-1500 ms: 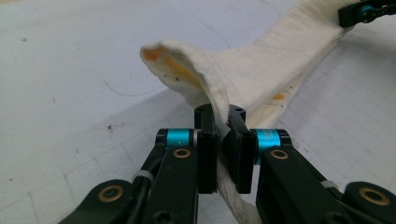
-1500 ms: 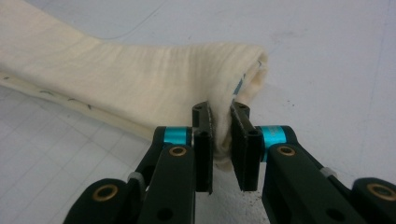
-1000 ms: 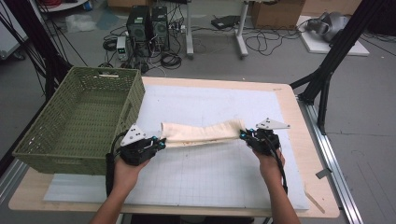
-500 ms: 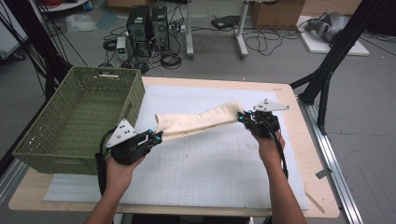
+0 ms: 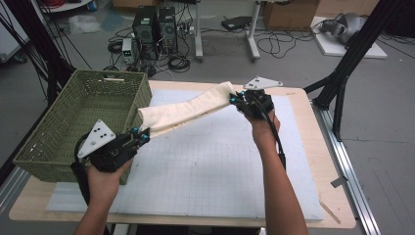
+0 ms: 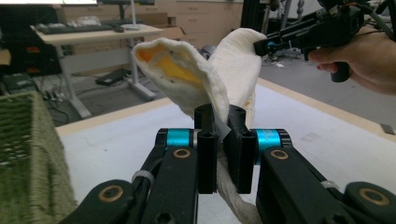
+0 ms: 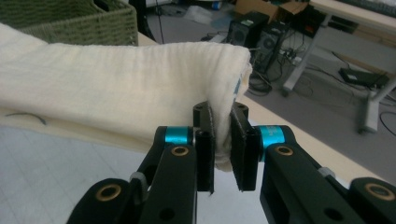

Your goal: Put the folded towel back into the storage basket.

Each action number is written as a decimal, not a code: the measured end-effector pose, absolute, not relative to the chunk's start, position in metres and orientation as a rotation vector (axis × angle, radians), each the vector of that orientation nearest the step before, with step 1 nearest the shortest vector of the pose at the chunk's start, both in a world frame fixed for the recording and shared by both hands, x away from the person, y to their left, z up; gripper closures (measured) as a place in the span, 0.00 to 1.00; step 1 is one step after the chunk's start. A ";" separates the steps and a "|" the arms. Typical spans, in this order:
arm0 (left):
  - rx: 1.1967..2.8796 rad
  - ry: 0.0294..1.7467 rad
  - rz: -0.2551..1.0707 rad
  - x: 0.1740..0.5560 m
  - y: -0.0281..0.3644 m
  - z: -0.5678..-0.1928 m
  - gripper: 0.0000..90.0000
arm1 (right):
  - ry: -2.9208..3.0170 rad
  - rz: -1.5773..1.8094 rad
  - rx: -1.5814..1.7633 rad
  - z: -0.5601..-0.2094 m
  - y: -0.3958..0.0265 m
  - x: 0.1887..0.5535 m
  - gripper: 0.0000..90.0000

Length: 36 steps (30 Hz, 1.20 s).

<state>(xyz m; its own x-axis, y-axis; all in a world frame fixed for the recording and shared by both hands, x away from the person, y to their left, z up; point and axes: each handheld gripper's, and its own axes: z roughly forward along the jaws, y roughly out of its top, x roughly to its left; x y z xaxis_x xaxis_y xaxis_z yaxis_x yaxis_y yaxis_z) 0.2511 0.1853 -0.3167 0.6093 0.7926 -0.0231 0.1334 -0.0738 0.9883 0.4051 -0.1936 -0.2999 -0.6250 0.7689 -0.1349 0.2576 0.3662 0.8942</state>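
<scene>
A folded cream cloth (image 5: 186, 110) hangs stretched in the air above the white grid mat (image 5: 205, 166), held at both ends. My left gripper (image 5: 143, 136) is shut on its near-left end, beside the green basket. In the left gripper view the cloth (image 6: 205, 79) rises from between the jaws of my left gripper (image 6: 223, 126) and shows a yellow inner side. My right gripper (image 5: 234, 99) is shut on the far-right end, higher than the left. In the right gripper view my right gripper (image 7: 222, 126) pinches the cloth's folded edge (image 7: 116, 93).
A green woven basket (image 5: 78, 122) stands on the table's left side, right by my left hand. The wooden table edge (image 5: 337, 196) runs along the right. Computers and cables (image 5: 156, 29) lie on the floor beyond the table.
Both grippers have lifted the cloth off the mat. The right end rose and went farther back; the left end rose and shifted toward the basket.
</scene>
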 end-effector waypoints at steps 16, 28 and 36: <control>1.530 0.833 0.764 0.238 0.218 -0.303 0.93 | 2.068 1.287 0.812 -0.273 -0.133 0.436 0.91; 1.494 0.891 0.838 0.227 0.246 -0.298 0.93 | 2.093 1.314 0.739 -0.258 -0.083 0.453 0.91; 1.473 0.939 0.875 0.218 0.267 -0.299 0.93 | 2.106 1.330 0.687 -0.252 -0.042 0.466 0.91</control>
<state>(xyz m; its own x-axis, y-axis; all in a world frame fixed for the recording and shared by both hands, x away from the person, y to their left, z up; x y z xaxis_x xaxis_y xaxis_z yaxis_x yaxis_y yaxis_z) 0.2184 0.2667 -0.2994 0.4075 0.9130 0.0182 0.0824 -0.0566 0.9950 0.4657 -0.0425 -0.2518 -0.7175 0.6731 -0.1791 0.1276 0.3799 0.9162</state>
